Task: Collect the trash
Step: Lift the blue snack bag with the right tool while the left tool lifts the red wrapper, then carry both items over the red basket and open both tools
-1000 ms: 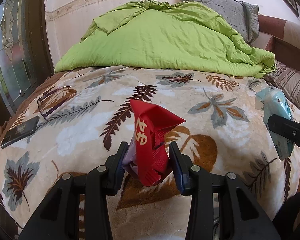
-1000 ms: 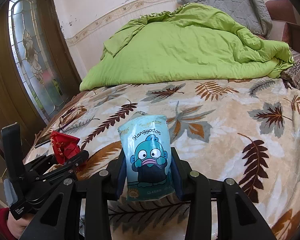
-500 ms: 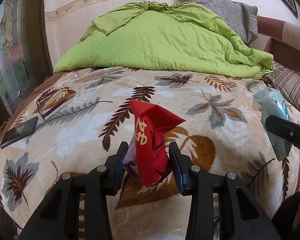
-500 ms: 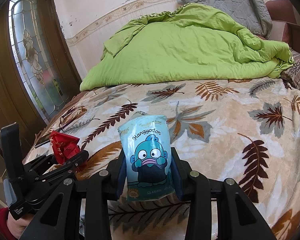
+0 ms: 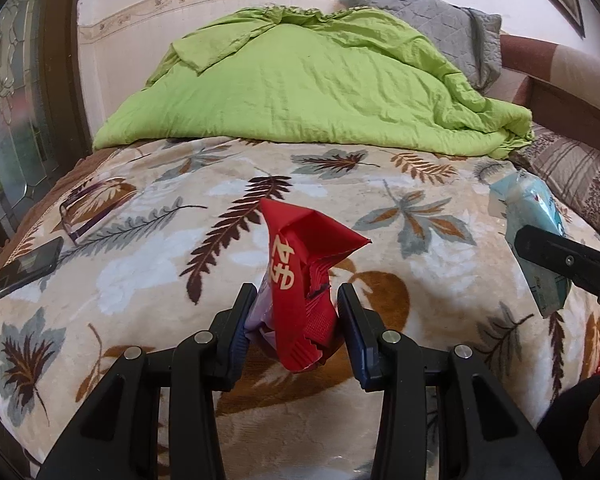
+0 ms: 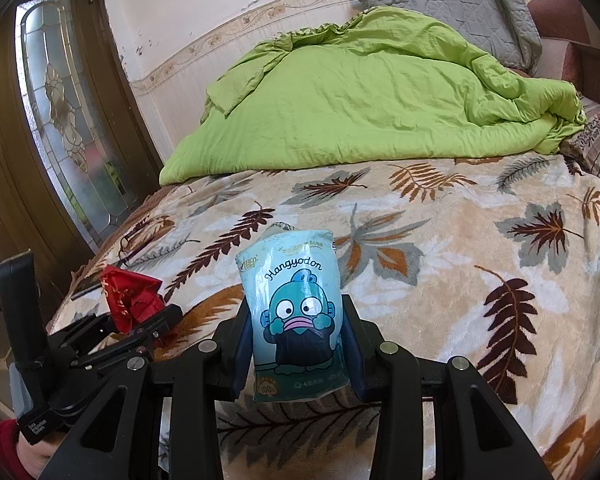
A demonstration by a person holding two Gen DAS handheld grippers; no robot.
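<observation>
Left wrist view. Left tool (image 5: 296,312): black, two-fingered, pressed onto a crumpled red foil wrapper with gold lettering (image 5: 304,276); a pale lilac scrap (image 5: 260,320) sits against the left finger, clamped alongside. Wrapper stands upright above the bed (image 5: 140,264), which is covered by a cream plush blanket with a brown and grey leaf print. Right edge: right tool (image 5: 568,260), seen side-on, pinching a pale blue tissue packet (image 5: 528,216). Far end of bed: rumpled lime-green quilt (image 5: 308,88), grey quilted pillow (image 5: 432,20) behind it. Left edge of bed: black phone (image 5: 26,268), lying flat, with a pair of thin-framed spectacles (image 5: 88,208) near it.

Right wrist view. Right tool (image 6: 296,344): fingers closed on the pale blue tissue packet (image 6: 296,312), printed "Hangyodon" with a blue-green cartoon fish face, held upright over the bed (image 6: 460,240). Lower left: left tool (image 6: 140,320), gripping the red foil wrapper (image 6: 128,296). Background: lime-green quilt (image 6: 372,96), grey pillow (image 6: 452,4), dark wooden door with leaded glass panel (image 6: 60,108).
</observation>
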